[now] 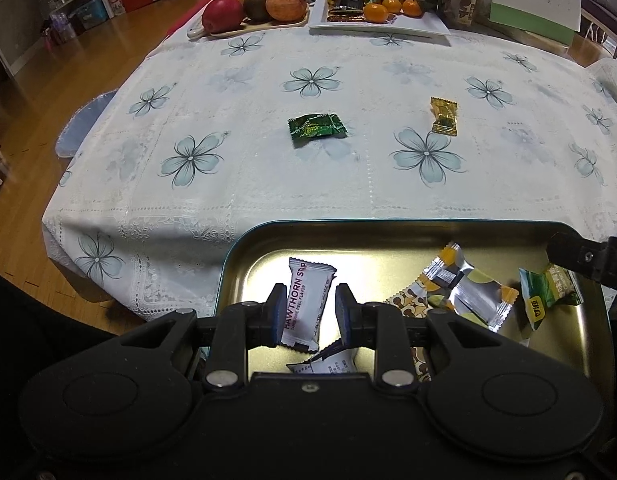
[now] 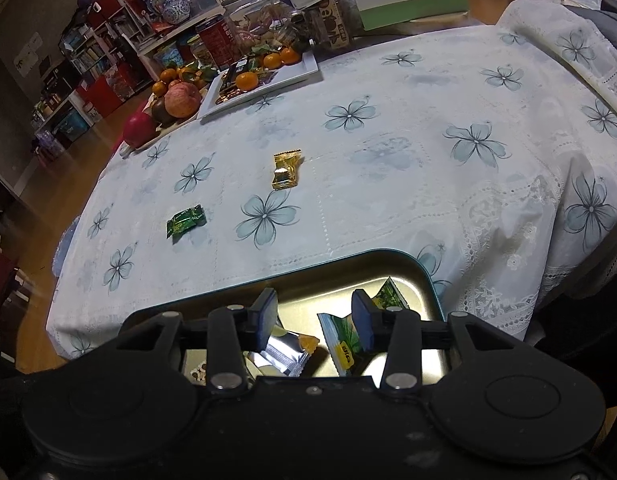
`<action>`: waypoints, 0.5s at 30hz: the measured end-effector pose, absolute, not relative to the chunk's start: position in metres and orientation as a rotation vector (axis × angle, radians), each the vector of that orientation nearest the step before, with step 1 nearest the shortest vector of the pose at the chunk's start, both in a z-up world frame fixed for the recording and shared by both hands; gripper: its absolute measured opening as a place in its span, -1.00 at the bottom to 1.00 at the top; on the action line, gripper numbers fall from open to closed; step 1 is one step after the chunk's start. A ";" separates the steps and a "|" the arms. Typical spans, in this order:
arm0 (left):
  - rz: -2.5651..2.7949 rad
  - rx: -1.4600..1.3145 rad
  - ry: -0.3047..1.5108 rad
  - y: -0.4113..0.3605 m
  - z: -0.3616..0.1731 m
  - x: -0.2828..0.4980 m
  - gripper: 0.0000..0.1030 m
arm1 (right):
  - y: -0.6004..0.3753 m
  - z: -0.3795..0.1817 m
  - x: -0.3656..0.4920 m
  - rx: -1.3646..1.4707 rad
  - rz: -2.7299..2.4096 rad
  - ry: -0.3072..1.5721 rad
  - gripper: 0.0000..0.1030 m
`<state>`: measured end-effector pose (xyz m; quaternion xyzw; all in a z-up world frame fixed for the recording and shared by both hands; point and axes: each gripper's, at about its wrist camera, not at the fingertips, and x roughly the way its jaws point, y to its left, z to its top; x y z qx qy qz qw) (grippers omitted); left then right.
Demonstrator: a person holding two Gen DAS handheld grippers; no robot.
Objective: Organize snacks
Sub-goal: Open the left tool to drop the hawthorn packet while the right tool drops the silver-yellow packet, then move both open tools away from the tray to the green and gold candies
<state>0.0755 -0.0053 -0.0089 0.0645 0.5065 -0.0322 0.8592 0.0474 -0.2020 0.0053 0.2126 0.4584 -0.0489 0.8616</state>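
- A metal tin (image 1: 244, 248) sits at the near edge of the table (image 1: 268, 184), which is covered with a white flowered cloth; both grippers hang over it.
- The left gripper (image 1: 310, 312) points down into the tin's left half. A white hawthorn strip (image 1: 306, 300) stands between its blue pads; the left pad seems to touch the wrapper, a thin gap shows at the right one, so I cannot tell whether it is gripped.
- Another white packet (image 1: 328, 364) lies under it, near the tin's near wall.
- The right gripper (image 2: 314, 320) is over the tin's right half, jaws partly apart and holding nothing. A green-and-yellow packet (image 2: 340, 340) lies below the gap, against the right pad.
- A silver-and-orange packet (image 1: 468, 292) and a brown-patterned one (image 1: 408, 304) lie mid-tin.
- Still out on the cloth: a green candy (image 1: 316, 129) near the table's middle, and a gold candy (image 1: 443, 115) to its right, well apart from it.
- At the far edge stand a fruit tray (image 1: 252, 28) and a white plate (image 1: 388, 26) of tangerines.
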 end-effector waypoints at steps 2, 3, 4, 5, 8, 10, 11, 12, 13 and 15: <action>-0.072 0.147 1.062 -0.007 -0.010 0.075 -0.29 | -0.201 0.005 0.048 0.439 -0.102 0.962 -0.15; -0.073 0.152 1.062 -0.008 -0.011 0.075 -0.29 | -0.201 0.004 0.048 0.438 -0.103 0.962 -0.15; -0.074 0.155 1.064 -0.008 -0.012 0.075 -0.29 | -0.202 0.003 0.048 0.440 -0.106 0.963 -0.15; -0.075 0.157 1.066 -0.009 -0.012 0.076 -0.29 | -0.203 0.003 0.048 0.443 -0.108 0.965 -0.15; -0.080 0.147 1.073 -0.008 -0.013 0.077 -0.29 | -0.206 0.000 0.050 0.456 -0.112 0.973 -0.15; -0.080 0.138 1.076 -0.008 -0.013 0.078 -0.29 | -0.208 -0.002 0.051 0.465 -0.111 0.981 -0.15; -0.079 0.133 1.079 -0.007 -0.013 0.079 -0.29 | -0.208 -0.003 0.051 0.470 -0.112 0.986 -0.15; -0.080 0.126 1.087 -0.007 -0.013 0.079 -0.29 | -0.208 -0.004 0.052 0.472 -0.113 0.991 -0.15; -0.081 0.120 1.098 -0.006 -0.014 0.080 -0.29 | -0.209 -0.005 0.052 0.475 -0.112 0.999 -0.15; -0.086 0.104 1.126 -0.005 -0.018 0.083 -0.29 | -0.207 -0.006 0.054 0.468 -0.107 1.015 -0.15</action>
